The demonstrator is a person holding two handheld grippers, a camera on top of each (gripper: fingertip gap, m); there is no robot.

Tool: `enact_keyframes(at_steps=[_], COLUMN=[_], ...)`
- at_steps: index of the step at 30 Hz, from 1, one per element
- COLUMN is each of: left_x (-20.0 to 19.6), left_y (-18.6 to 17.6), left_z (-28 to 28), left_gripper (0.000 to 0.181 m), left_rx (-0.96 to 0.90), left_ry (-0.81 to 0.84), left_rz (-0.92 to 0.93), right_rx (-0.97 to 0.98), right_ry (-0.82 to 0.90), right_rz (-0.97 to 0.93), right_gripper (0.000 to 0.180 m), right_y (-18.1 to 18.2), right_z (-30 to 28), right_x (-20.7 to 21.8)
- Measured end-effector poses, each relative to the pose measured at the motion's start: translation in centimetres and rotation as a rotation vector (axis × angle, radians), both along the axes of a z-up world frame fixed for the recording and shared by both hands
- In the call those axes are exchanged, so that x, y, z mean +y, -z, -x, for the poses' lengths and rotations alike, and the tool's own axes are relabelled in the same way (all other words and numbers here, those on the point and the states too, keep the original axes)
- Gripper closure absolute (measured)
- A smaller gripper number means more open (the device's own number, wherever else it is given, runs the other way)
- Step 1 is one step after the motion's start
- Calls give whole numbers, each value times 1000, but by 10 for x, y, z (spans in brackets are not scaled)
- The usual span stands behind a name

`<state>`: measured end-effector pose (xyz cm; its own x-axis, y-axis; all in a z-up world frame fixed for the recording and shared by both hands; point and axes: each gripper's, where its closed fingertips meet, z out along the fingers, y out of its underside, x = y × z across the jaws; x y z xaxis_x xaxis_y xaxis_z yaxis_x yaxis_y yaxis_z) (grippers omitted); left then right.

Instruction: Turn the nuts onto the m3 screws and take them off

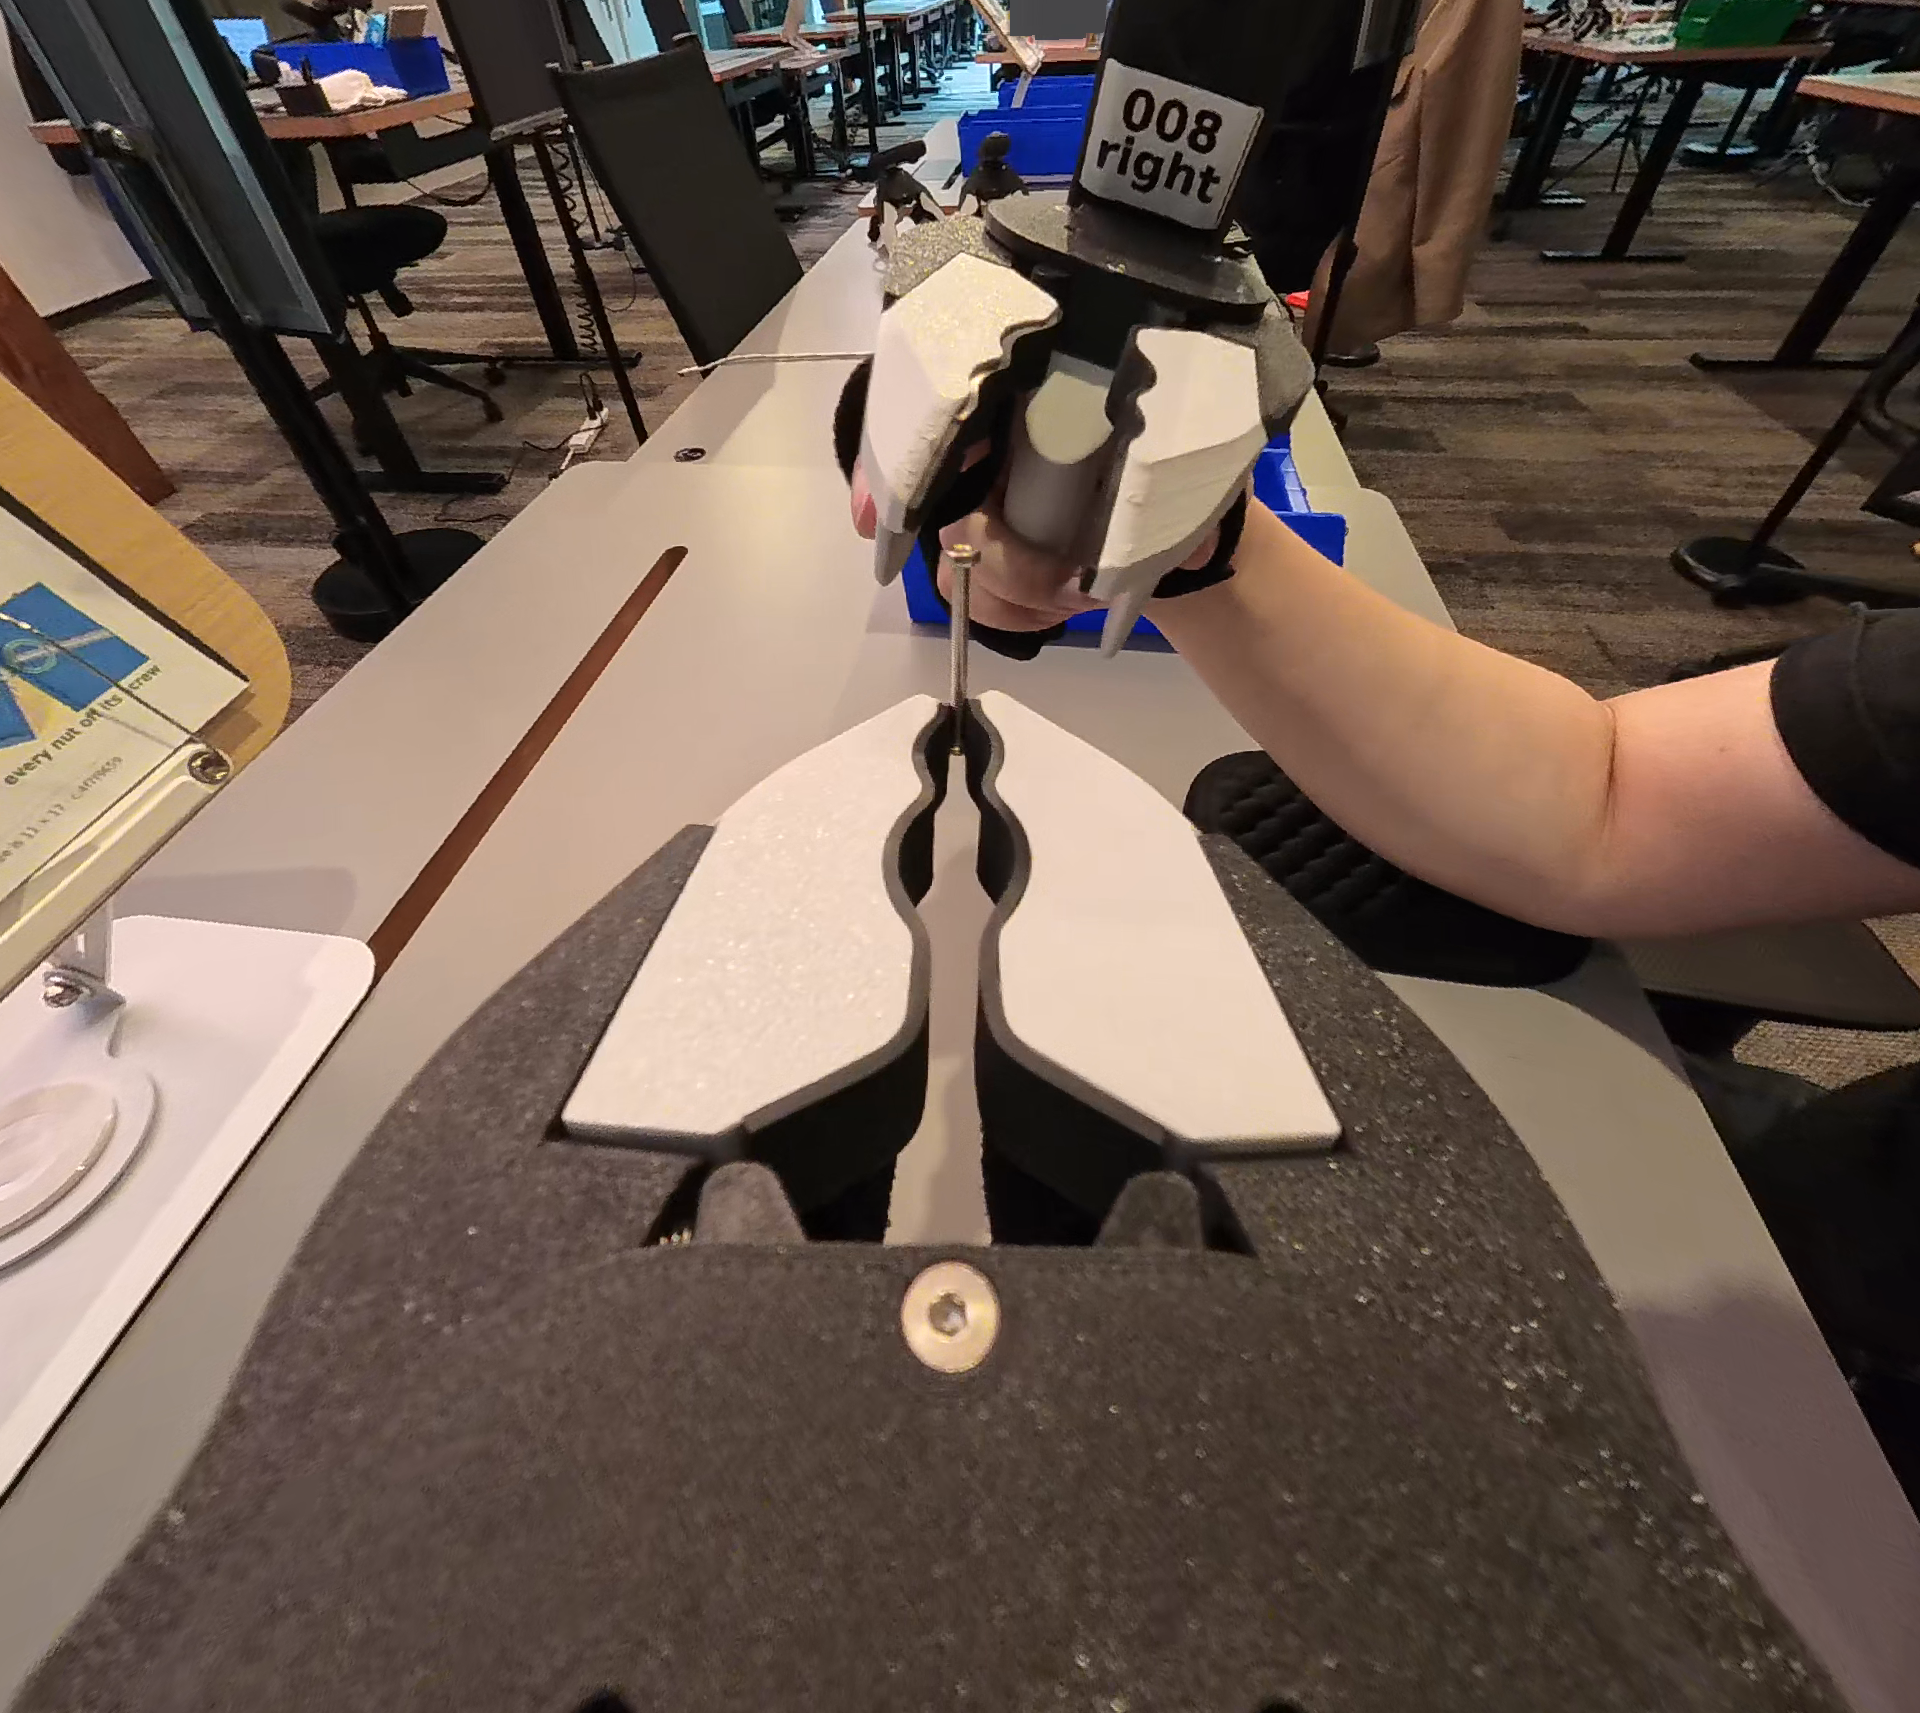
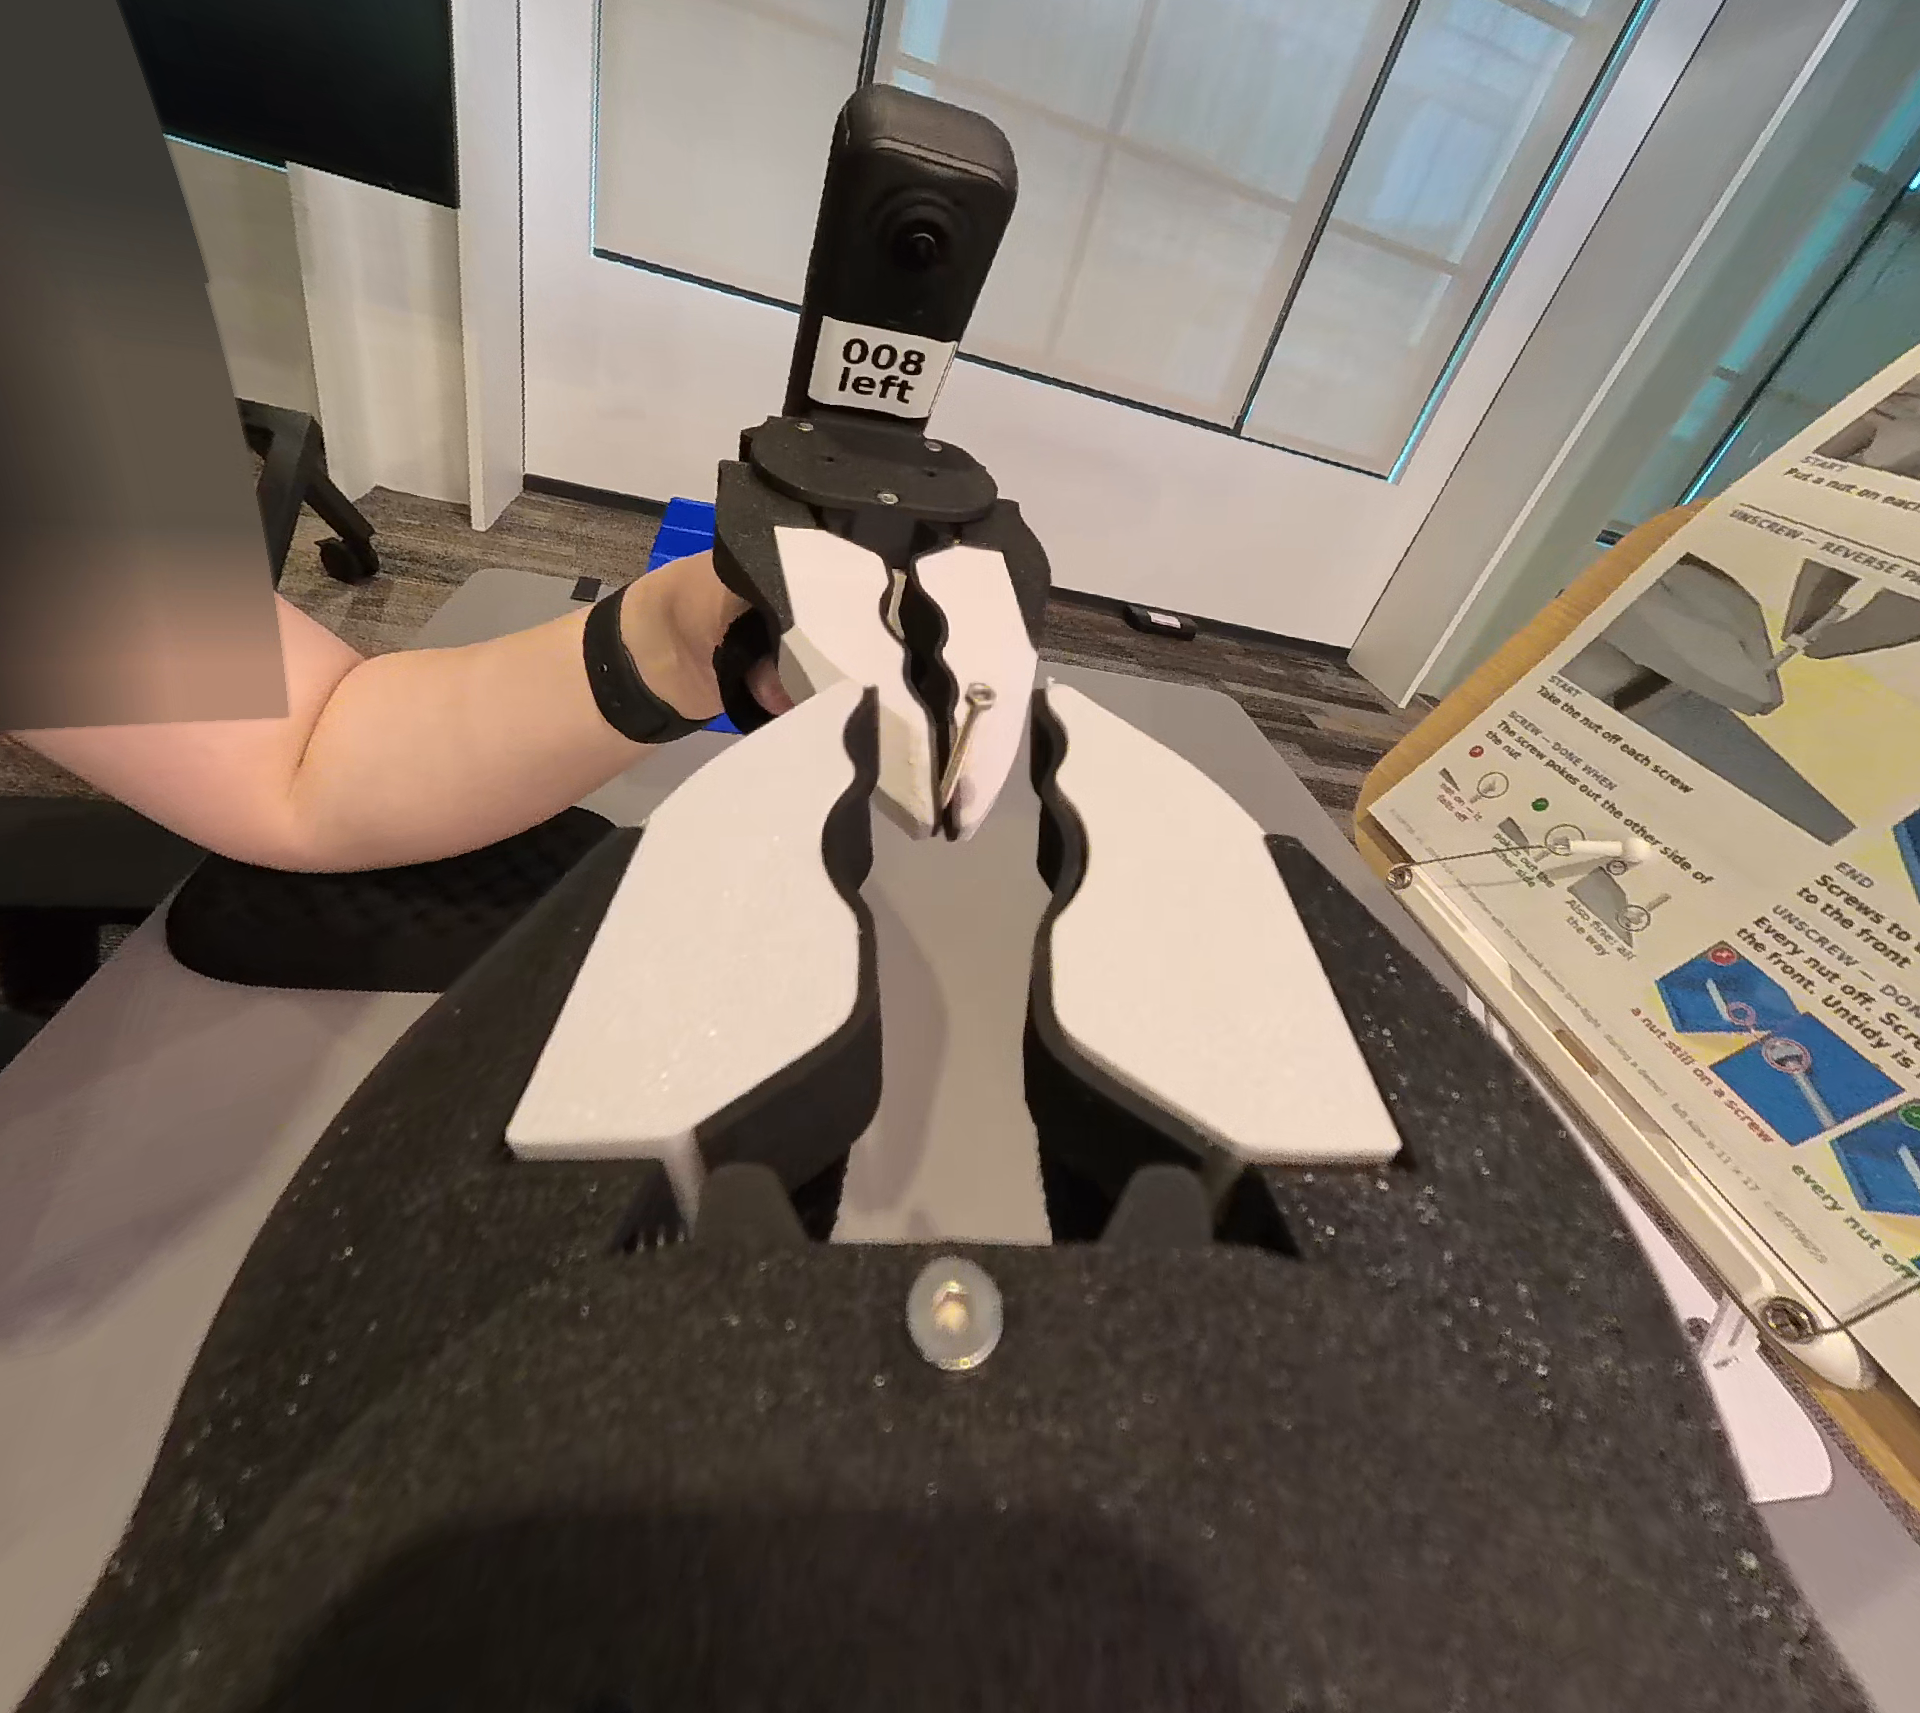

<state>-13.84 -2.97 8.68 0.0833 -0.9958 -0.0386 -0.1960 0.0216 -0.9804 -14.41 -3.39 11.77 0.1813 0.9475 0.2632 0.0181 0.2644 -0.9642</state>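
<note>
My left gripper is shut on a thin m3 screw near its lower end. The screw stands up from the fingertips with its head on top. A small brass-coloured bit sits between the tips; I cannot tell if it is a nut. My right gripper is open and empty, pointing down, its fingertips on either side of the screw head. In the right wrist view my right gripper is open wide around the left gripper, which holds the screw tilted.
A blue bin stands on the grey table behind the right gripper. An instruction sheet on a wooden stand is at the table's side. A black padded rest lies under the person's forearm. Only a small space, under 4 cm, lies between the two pairs of fingers.
</note>
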Motion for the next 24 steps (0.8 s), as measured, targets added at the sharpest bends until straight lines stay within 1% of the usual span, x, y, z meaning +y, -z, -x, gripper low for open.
enact_keyframes(at_steps=[24], left_x=[-2], left_y=[-3], left_z=[2], left_gripper=[179], left_rx=[1], left_ry=[-3], left_rz=[-6], right_rx=[-14], right_ry=[-20], right_rz=[-2], right_gripper=[153], right_y=[0], right_z=[4], right_x=[-5])
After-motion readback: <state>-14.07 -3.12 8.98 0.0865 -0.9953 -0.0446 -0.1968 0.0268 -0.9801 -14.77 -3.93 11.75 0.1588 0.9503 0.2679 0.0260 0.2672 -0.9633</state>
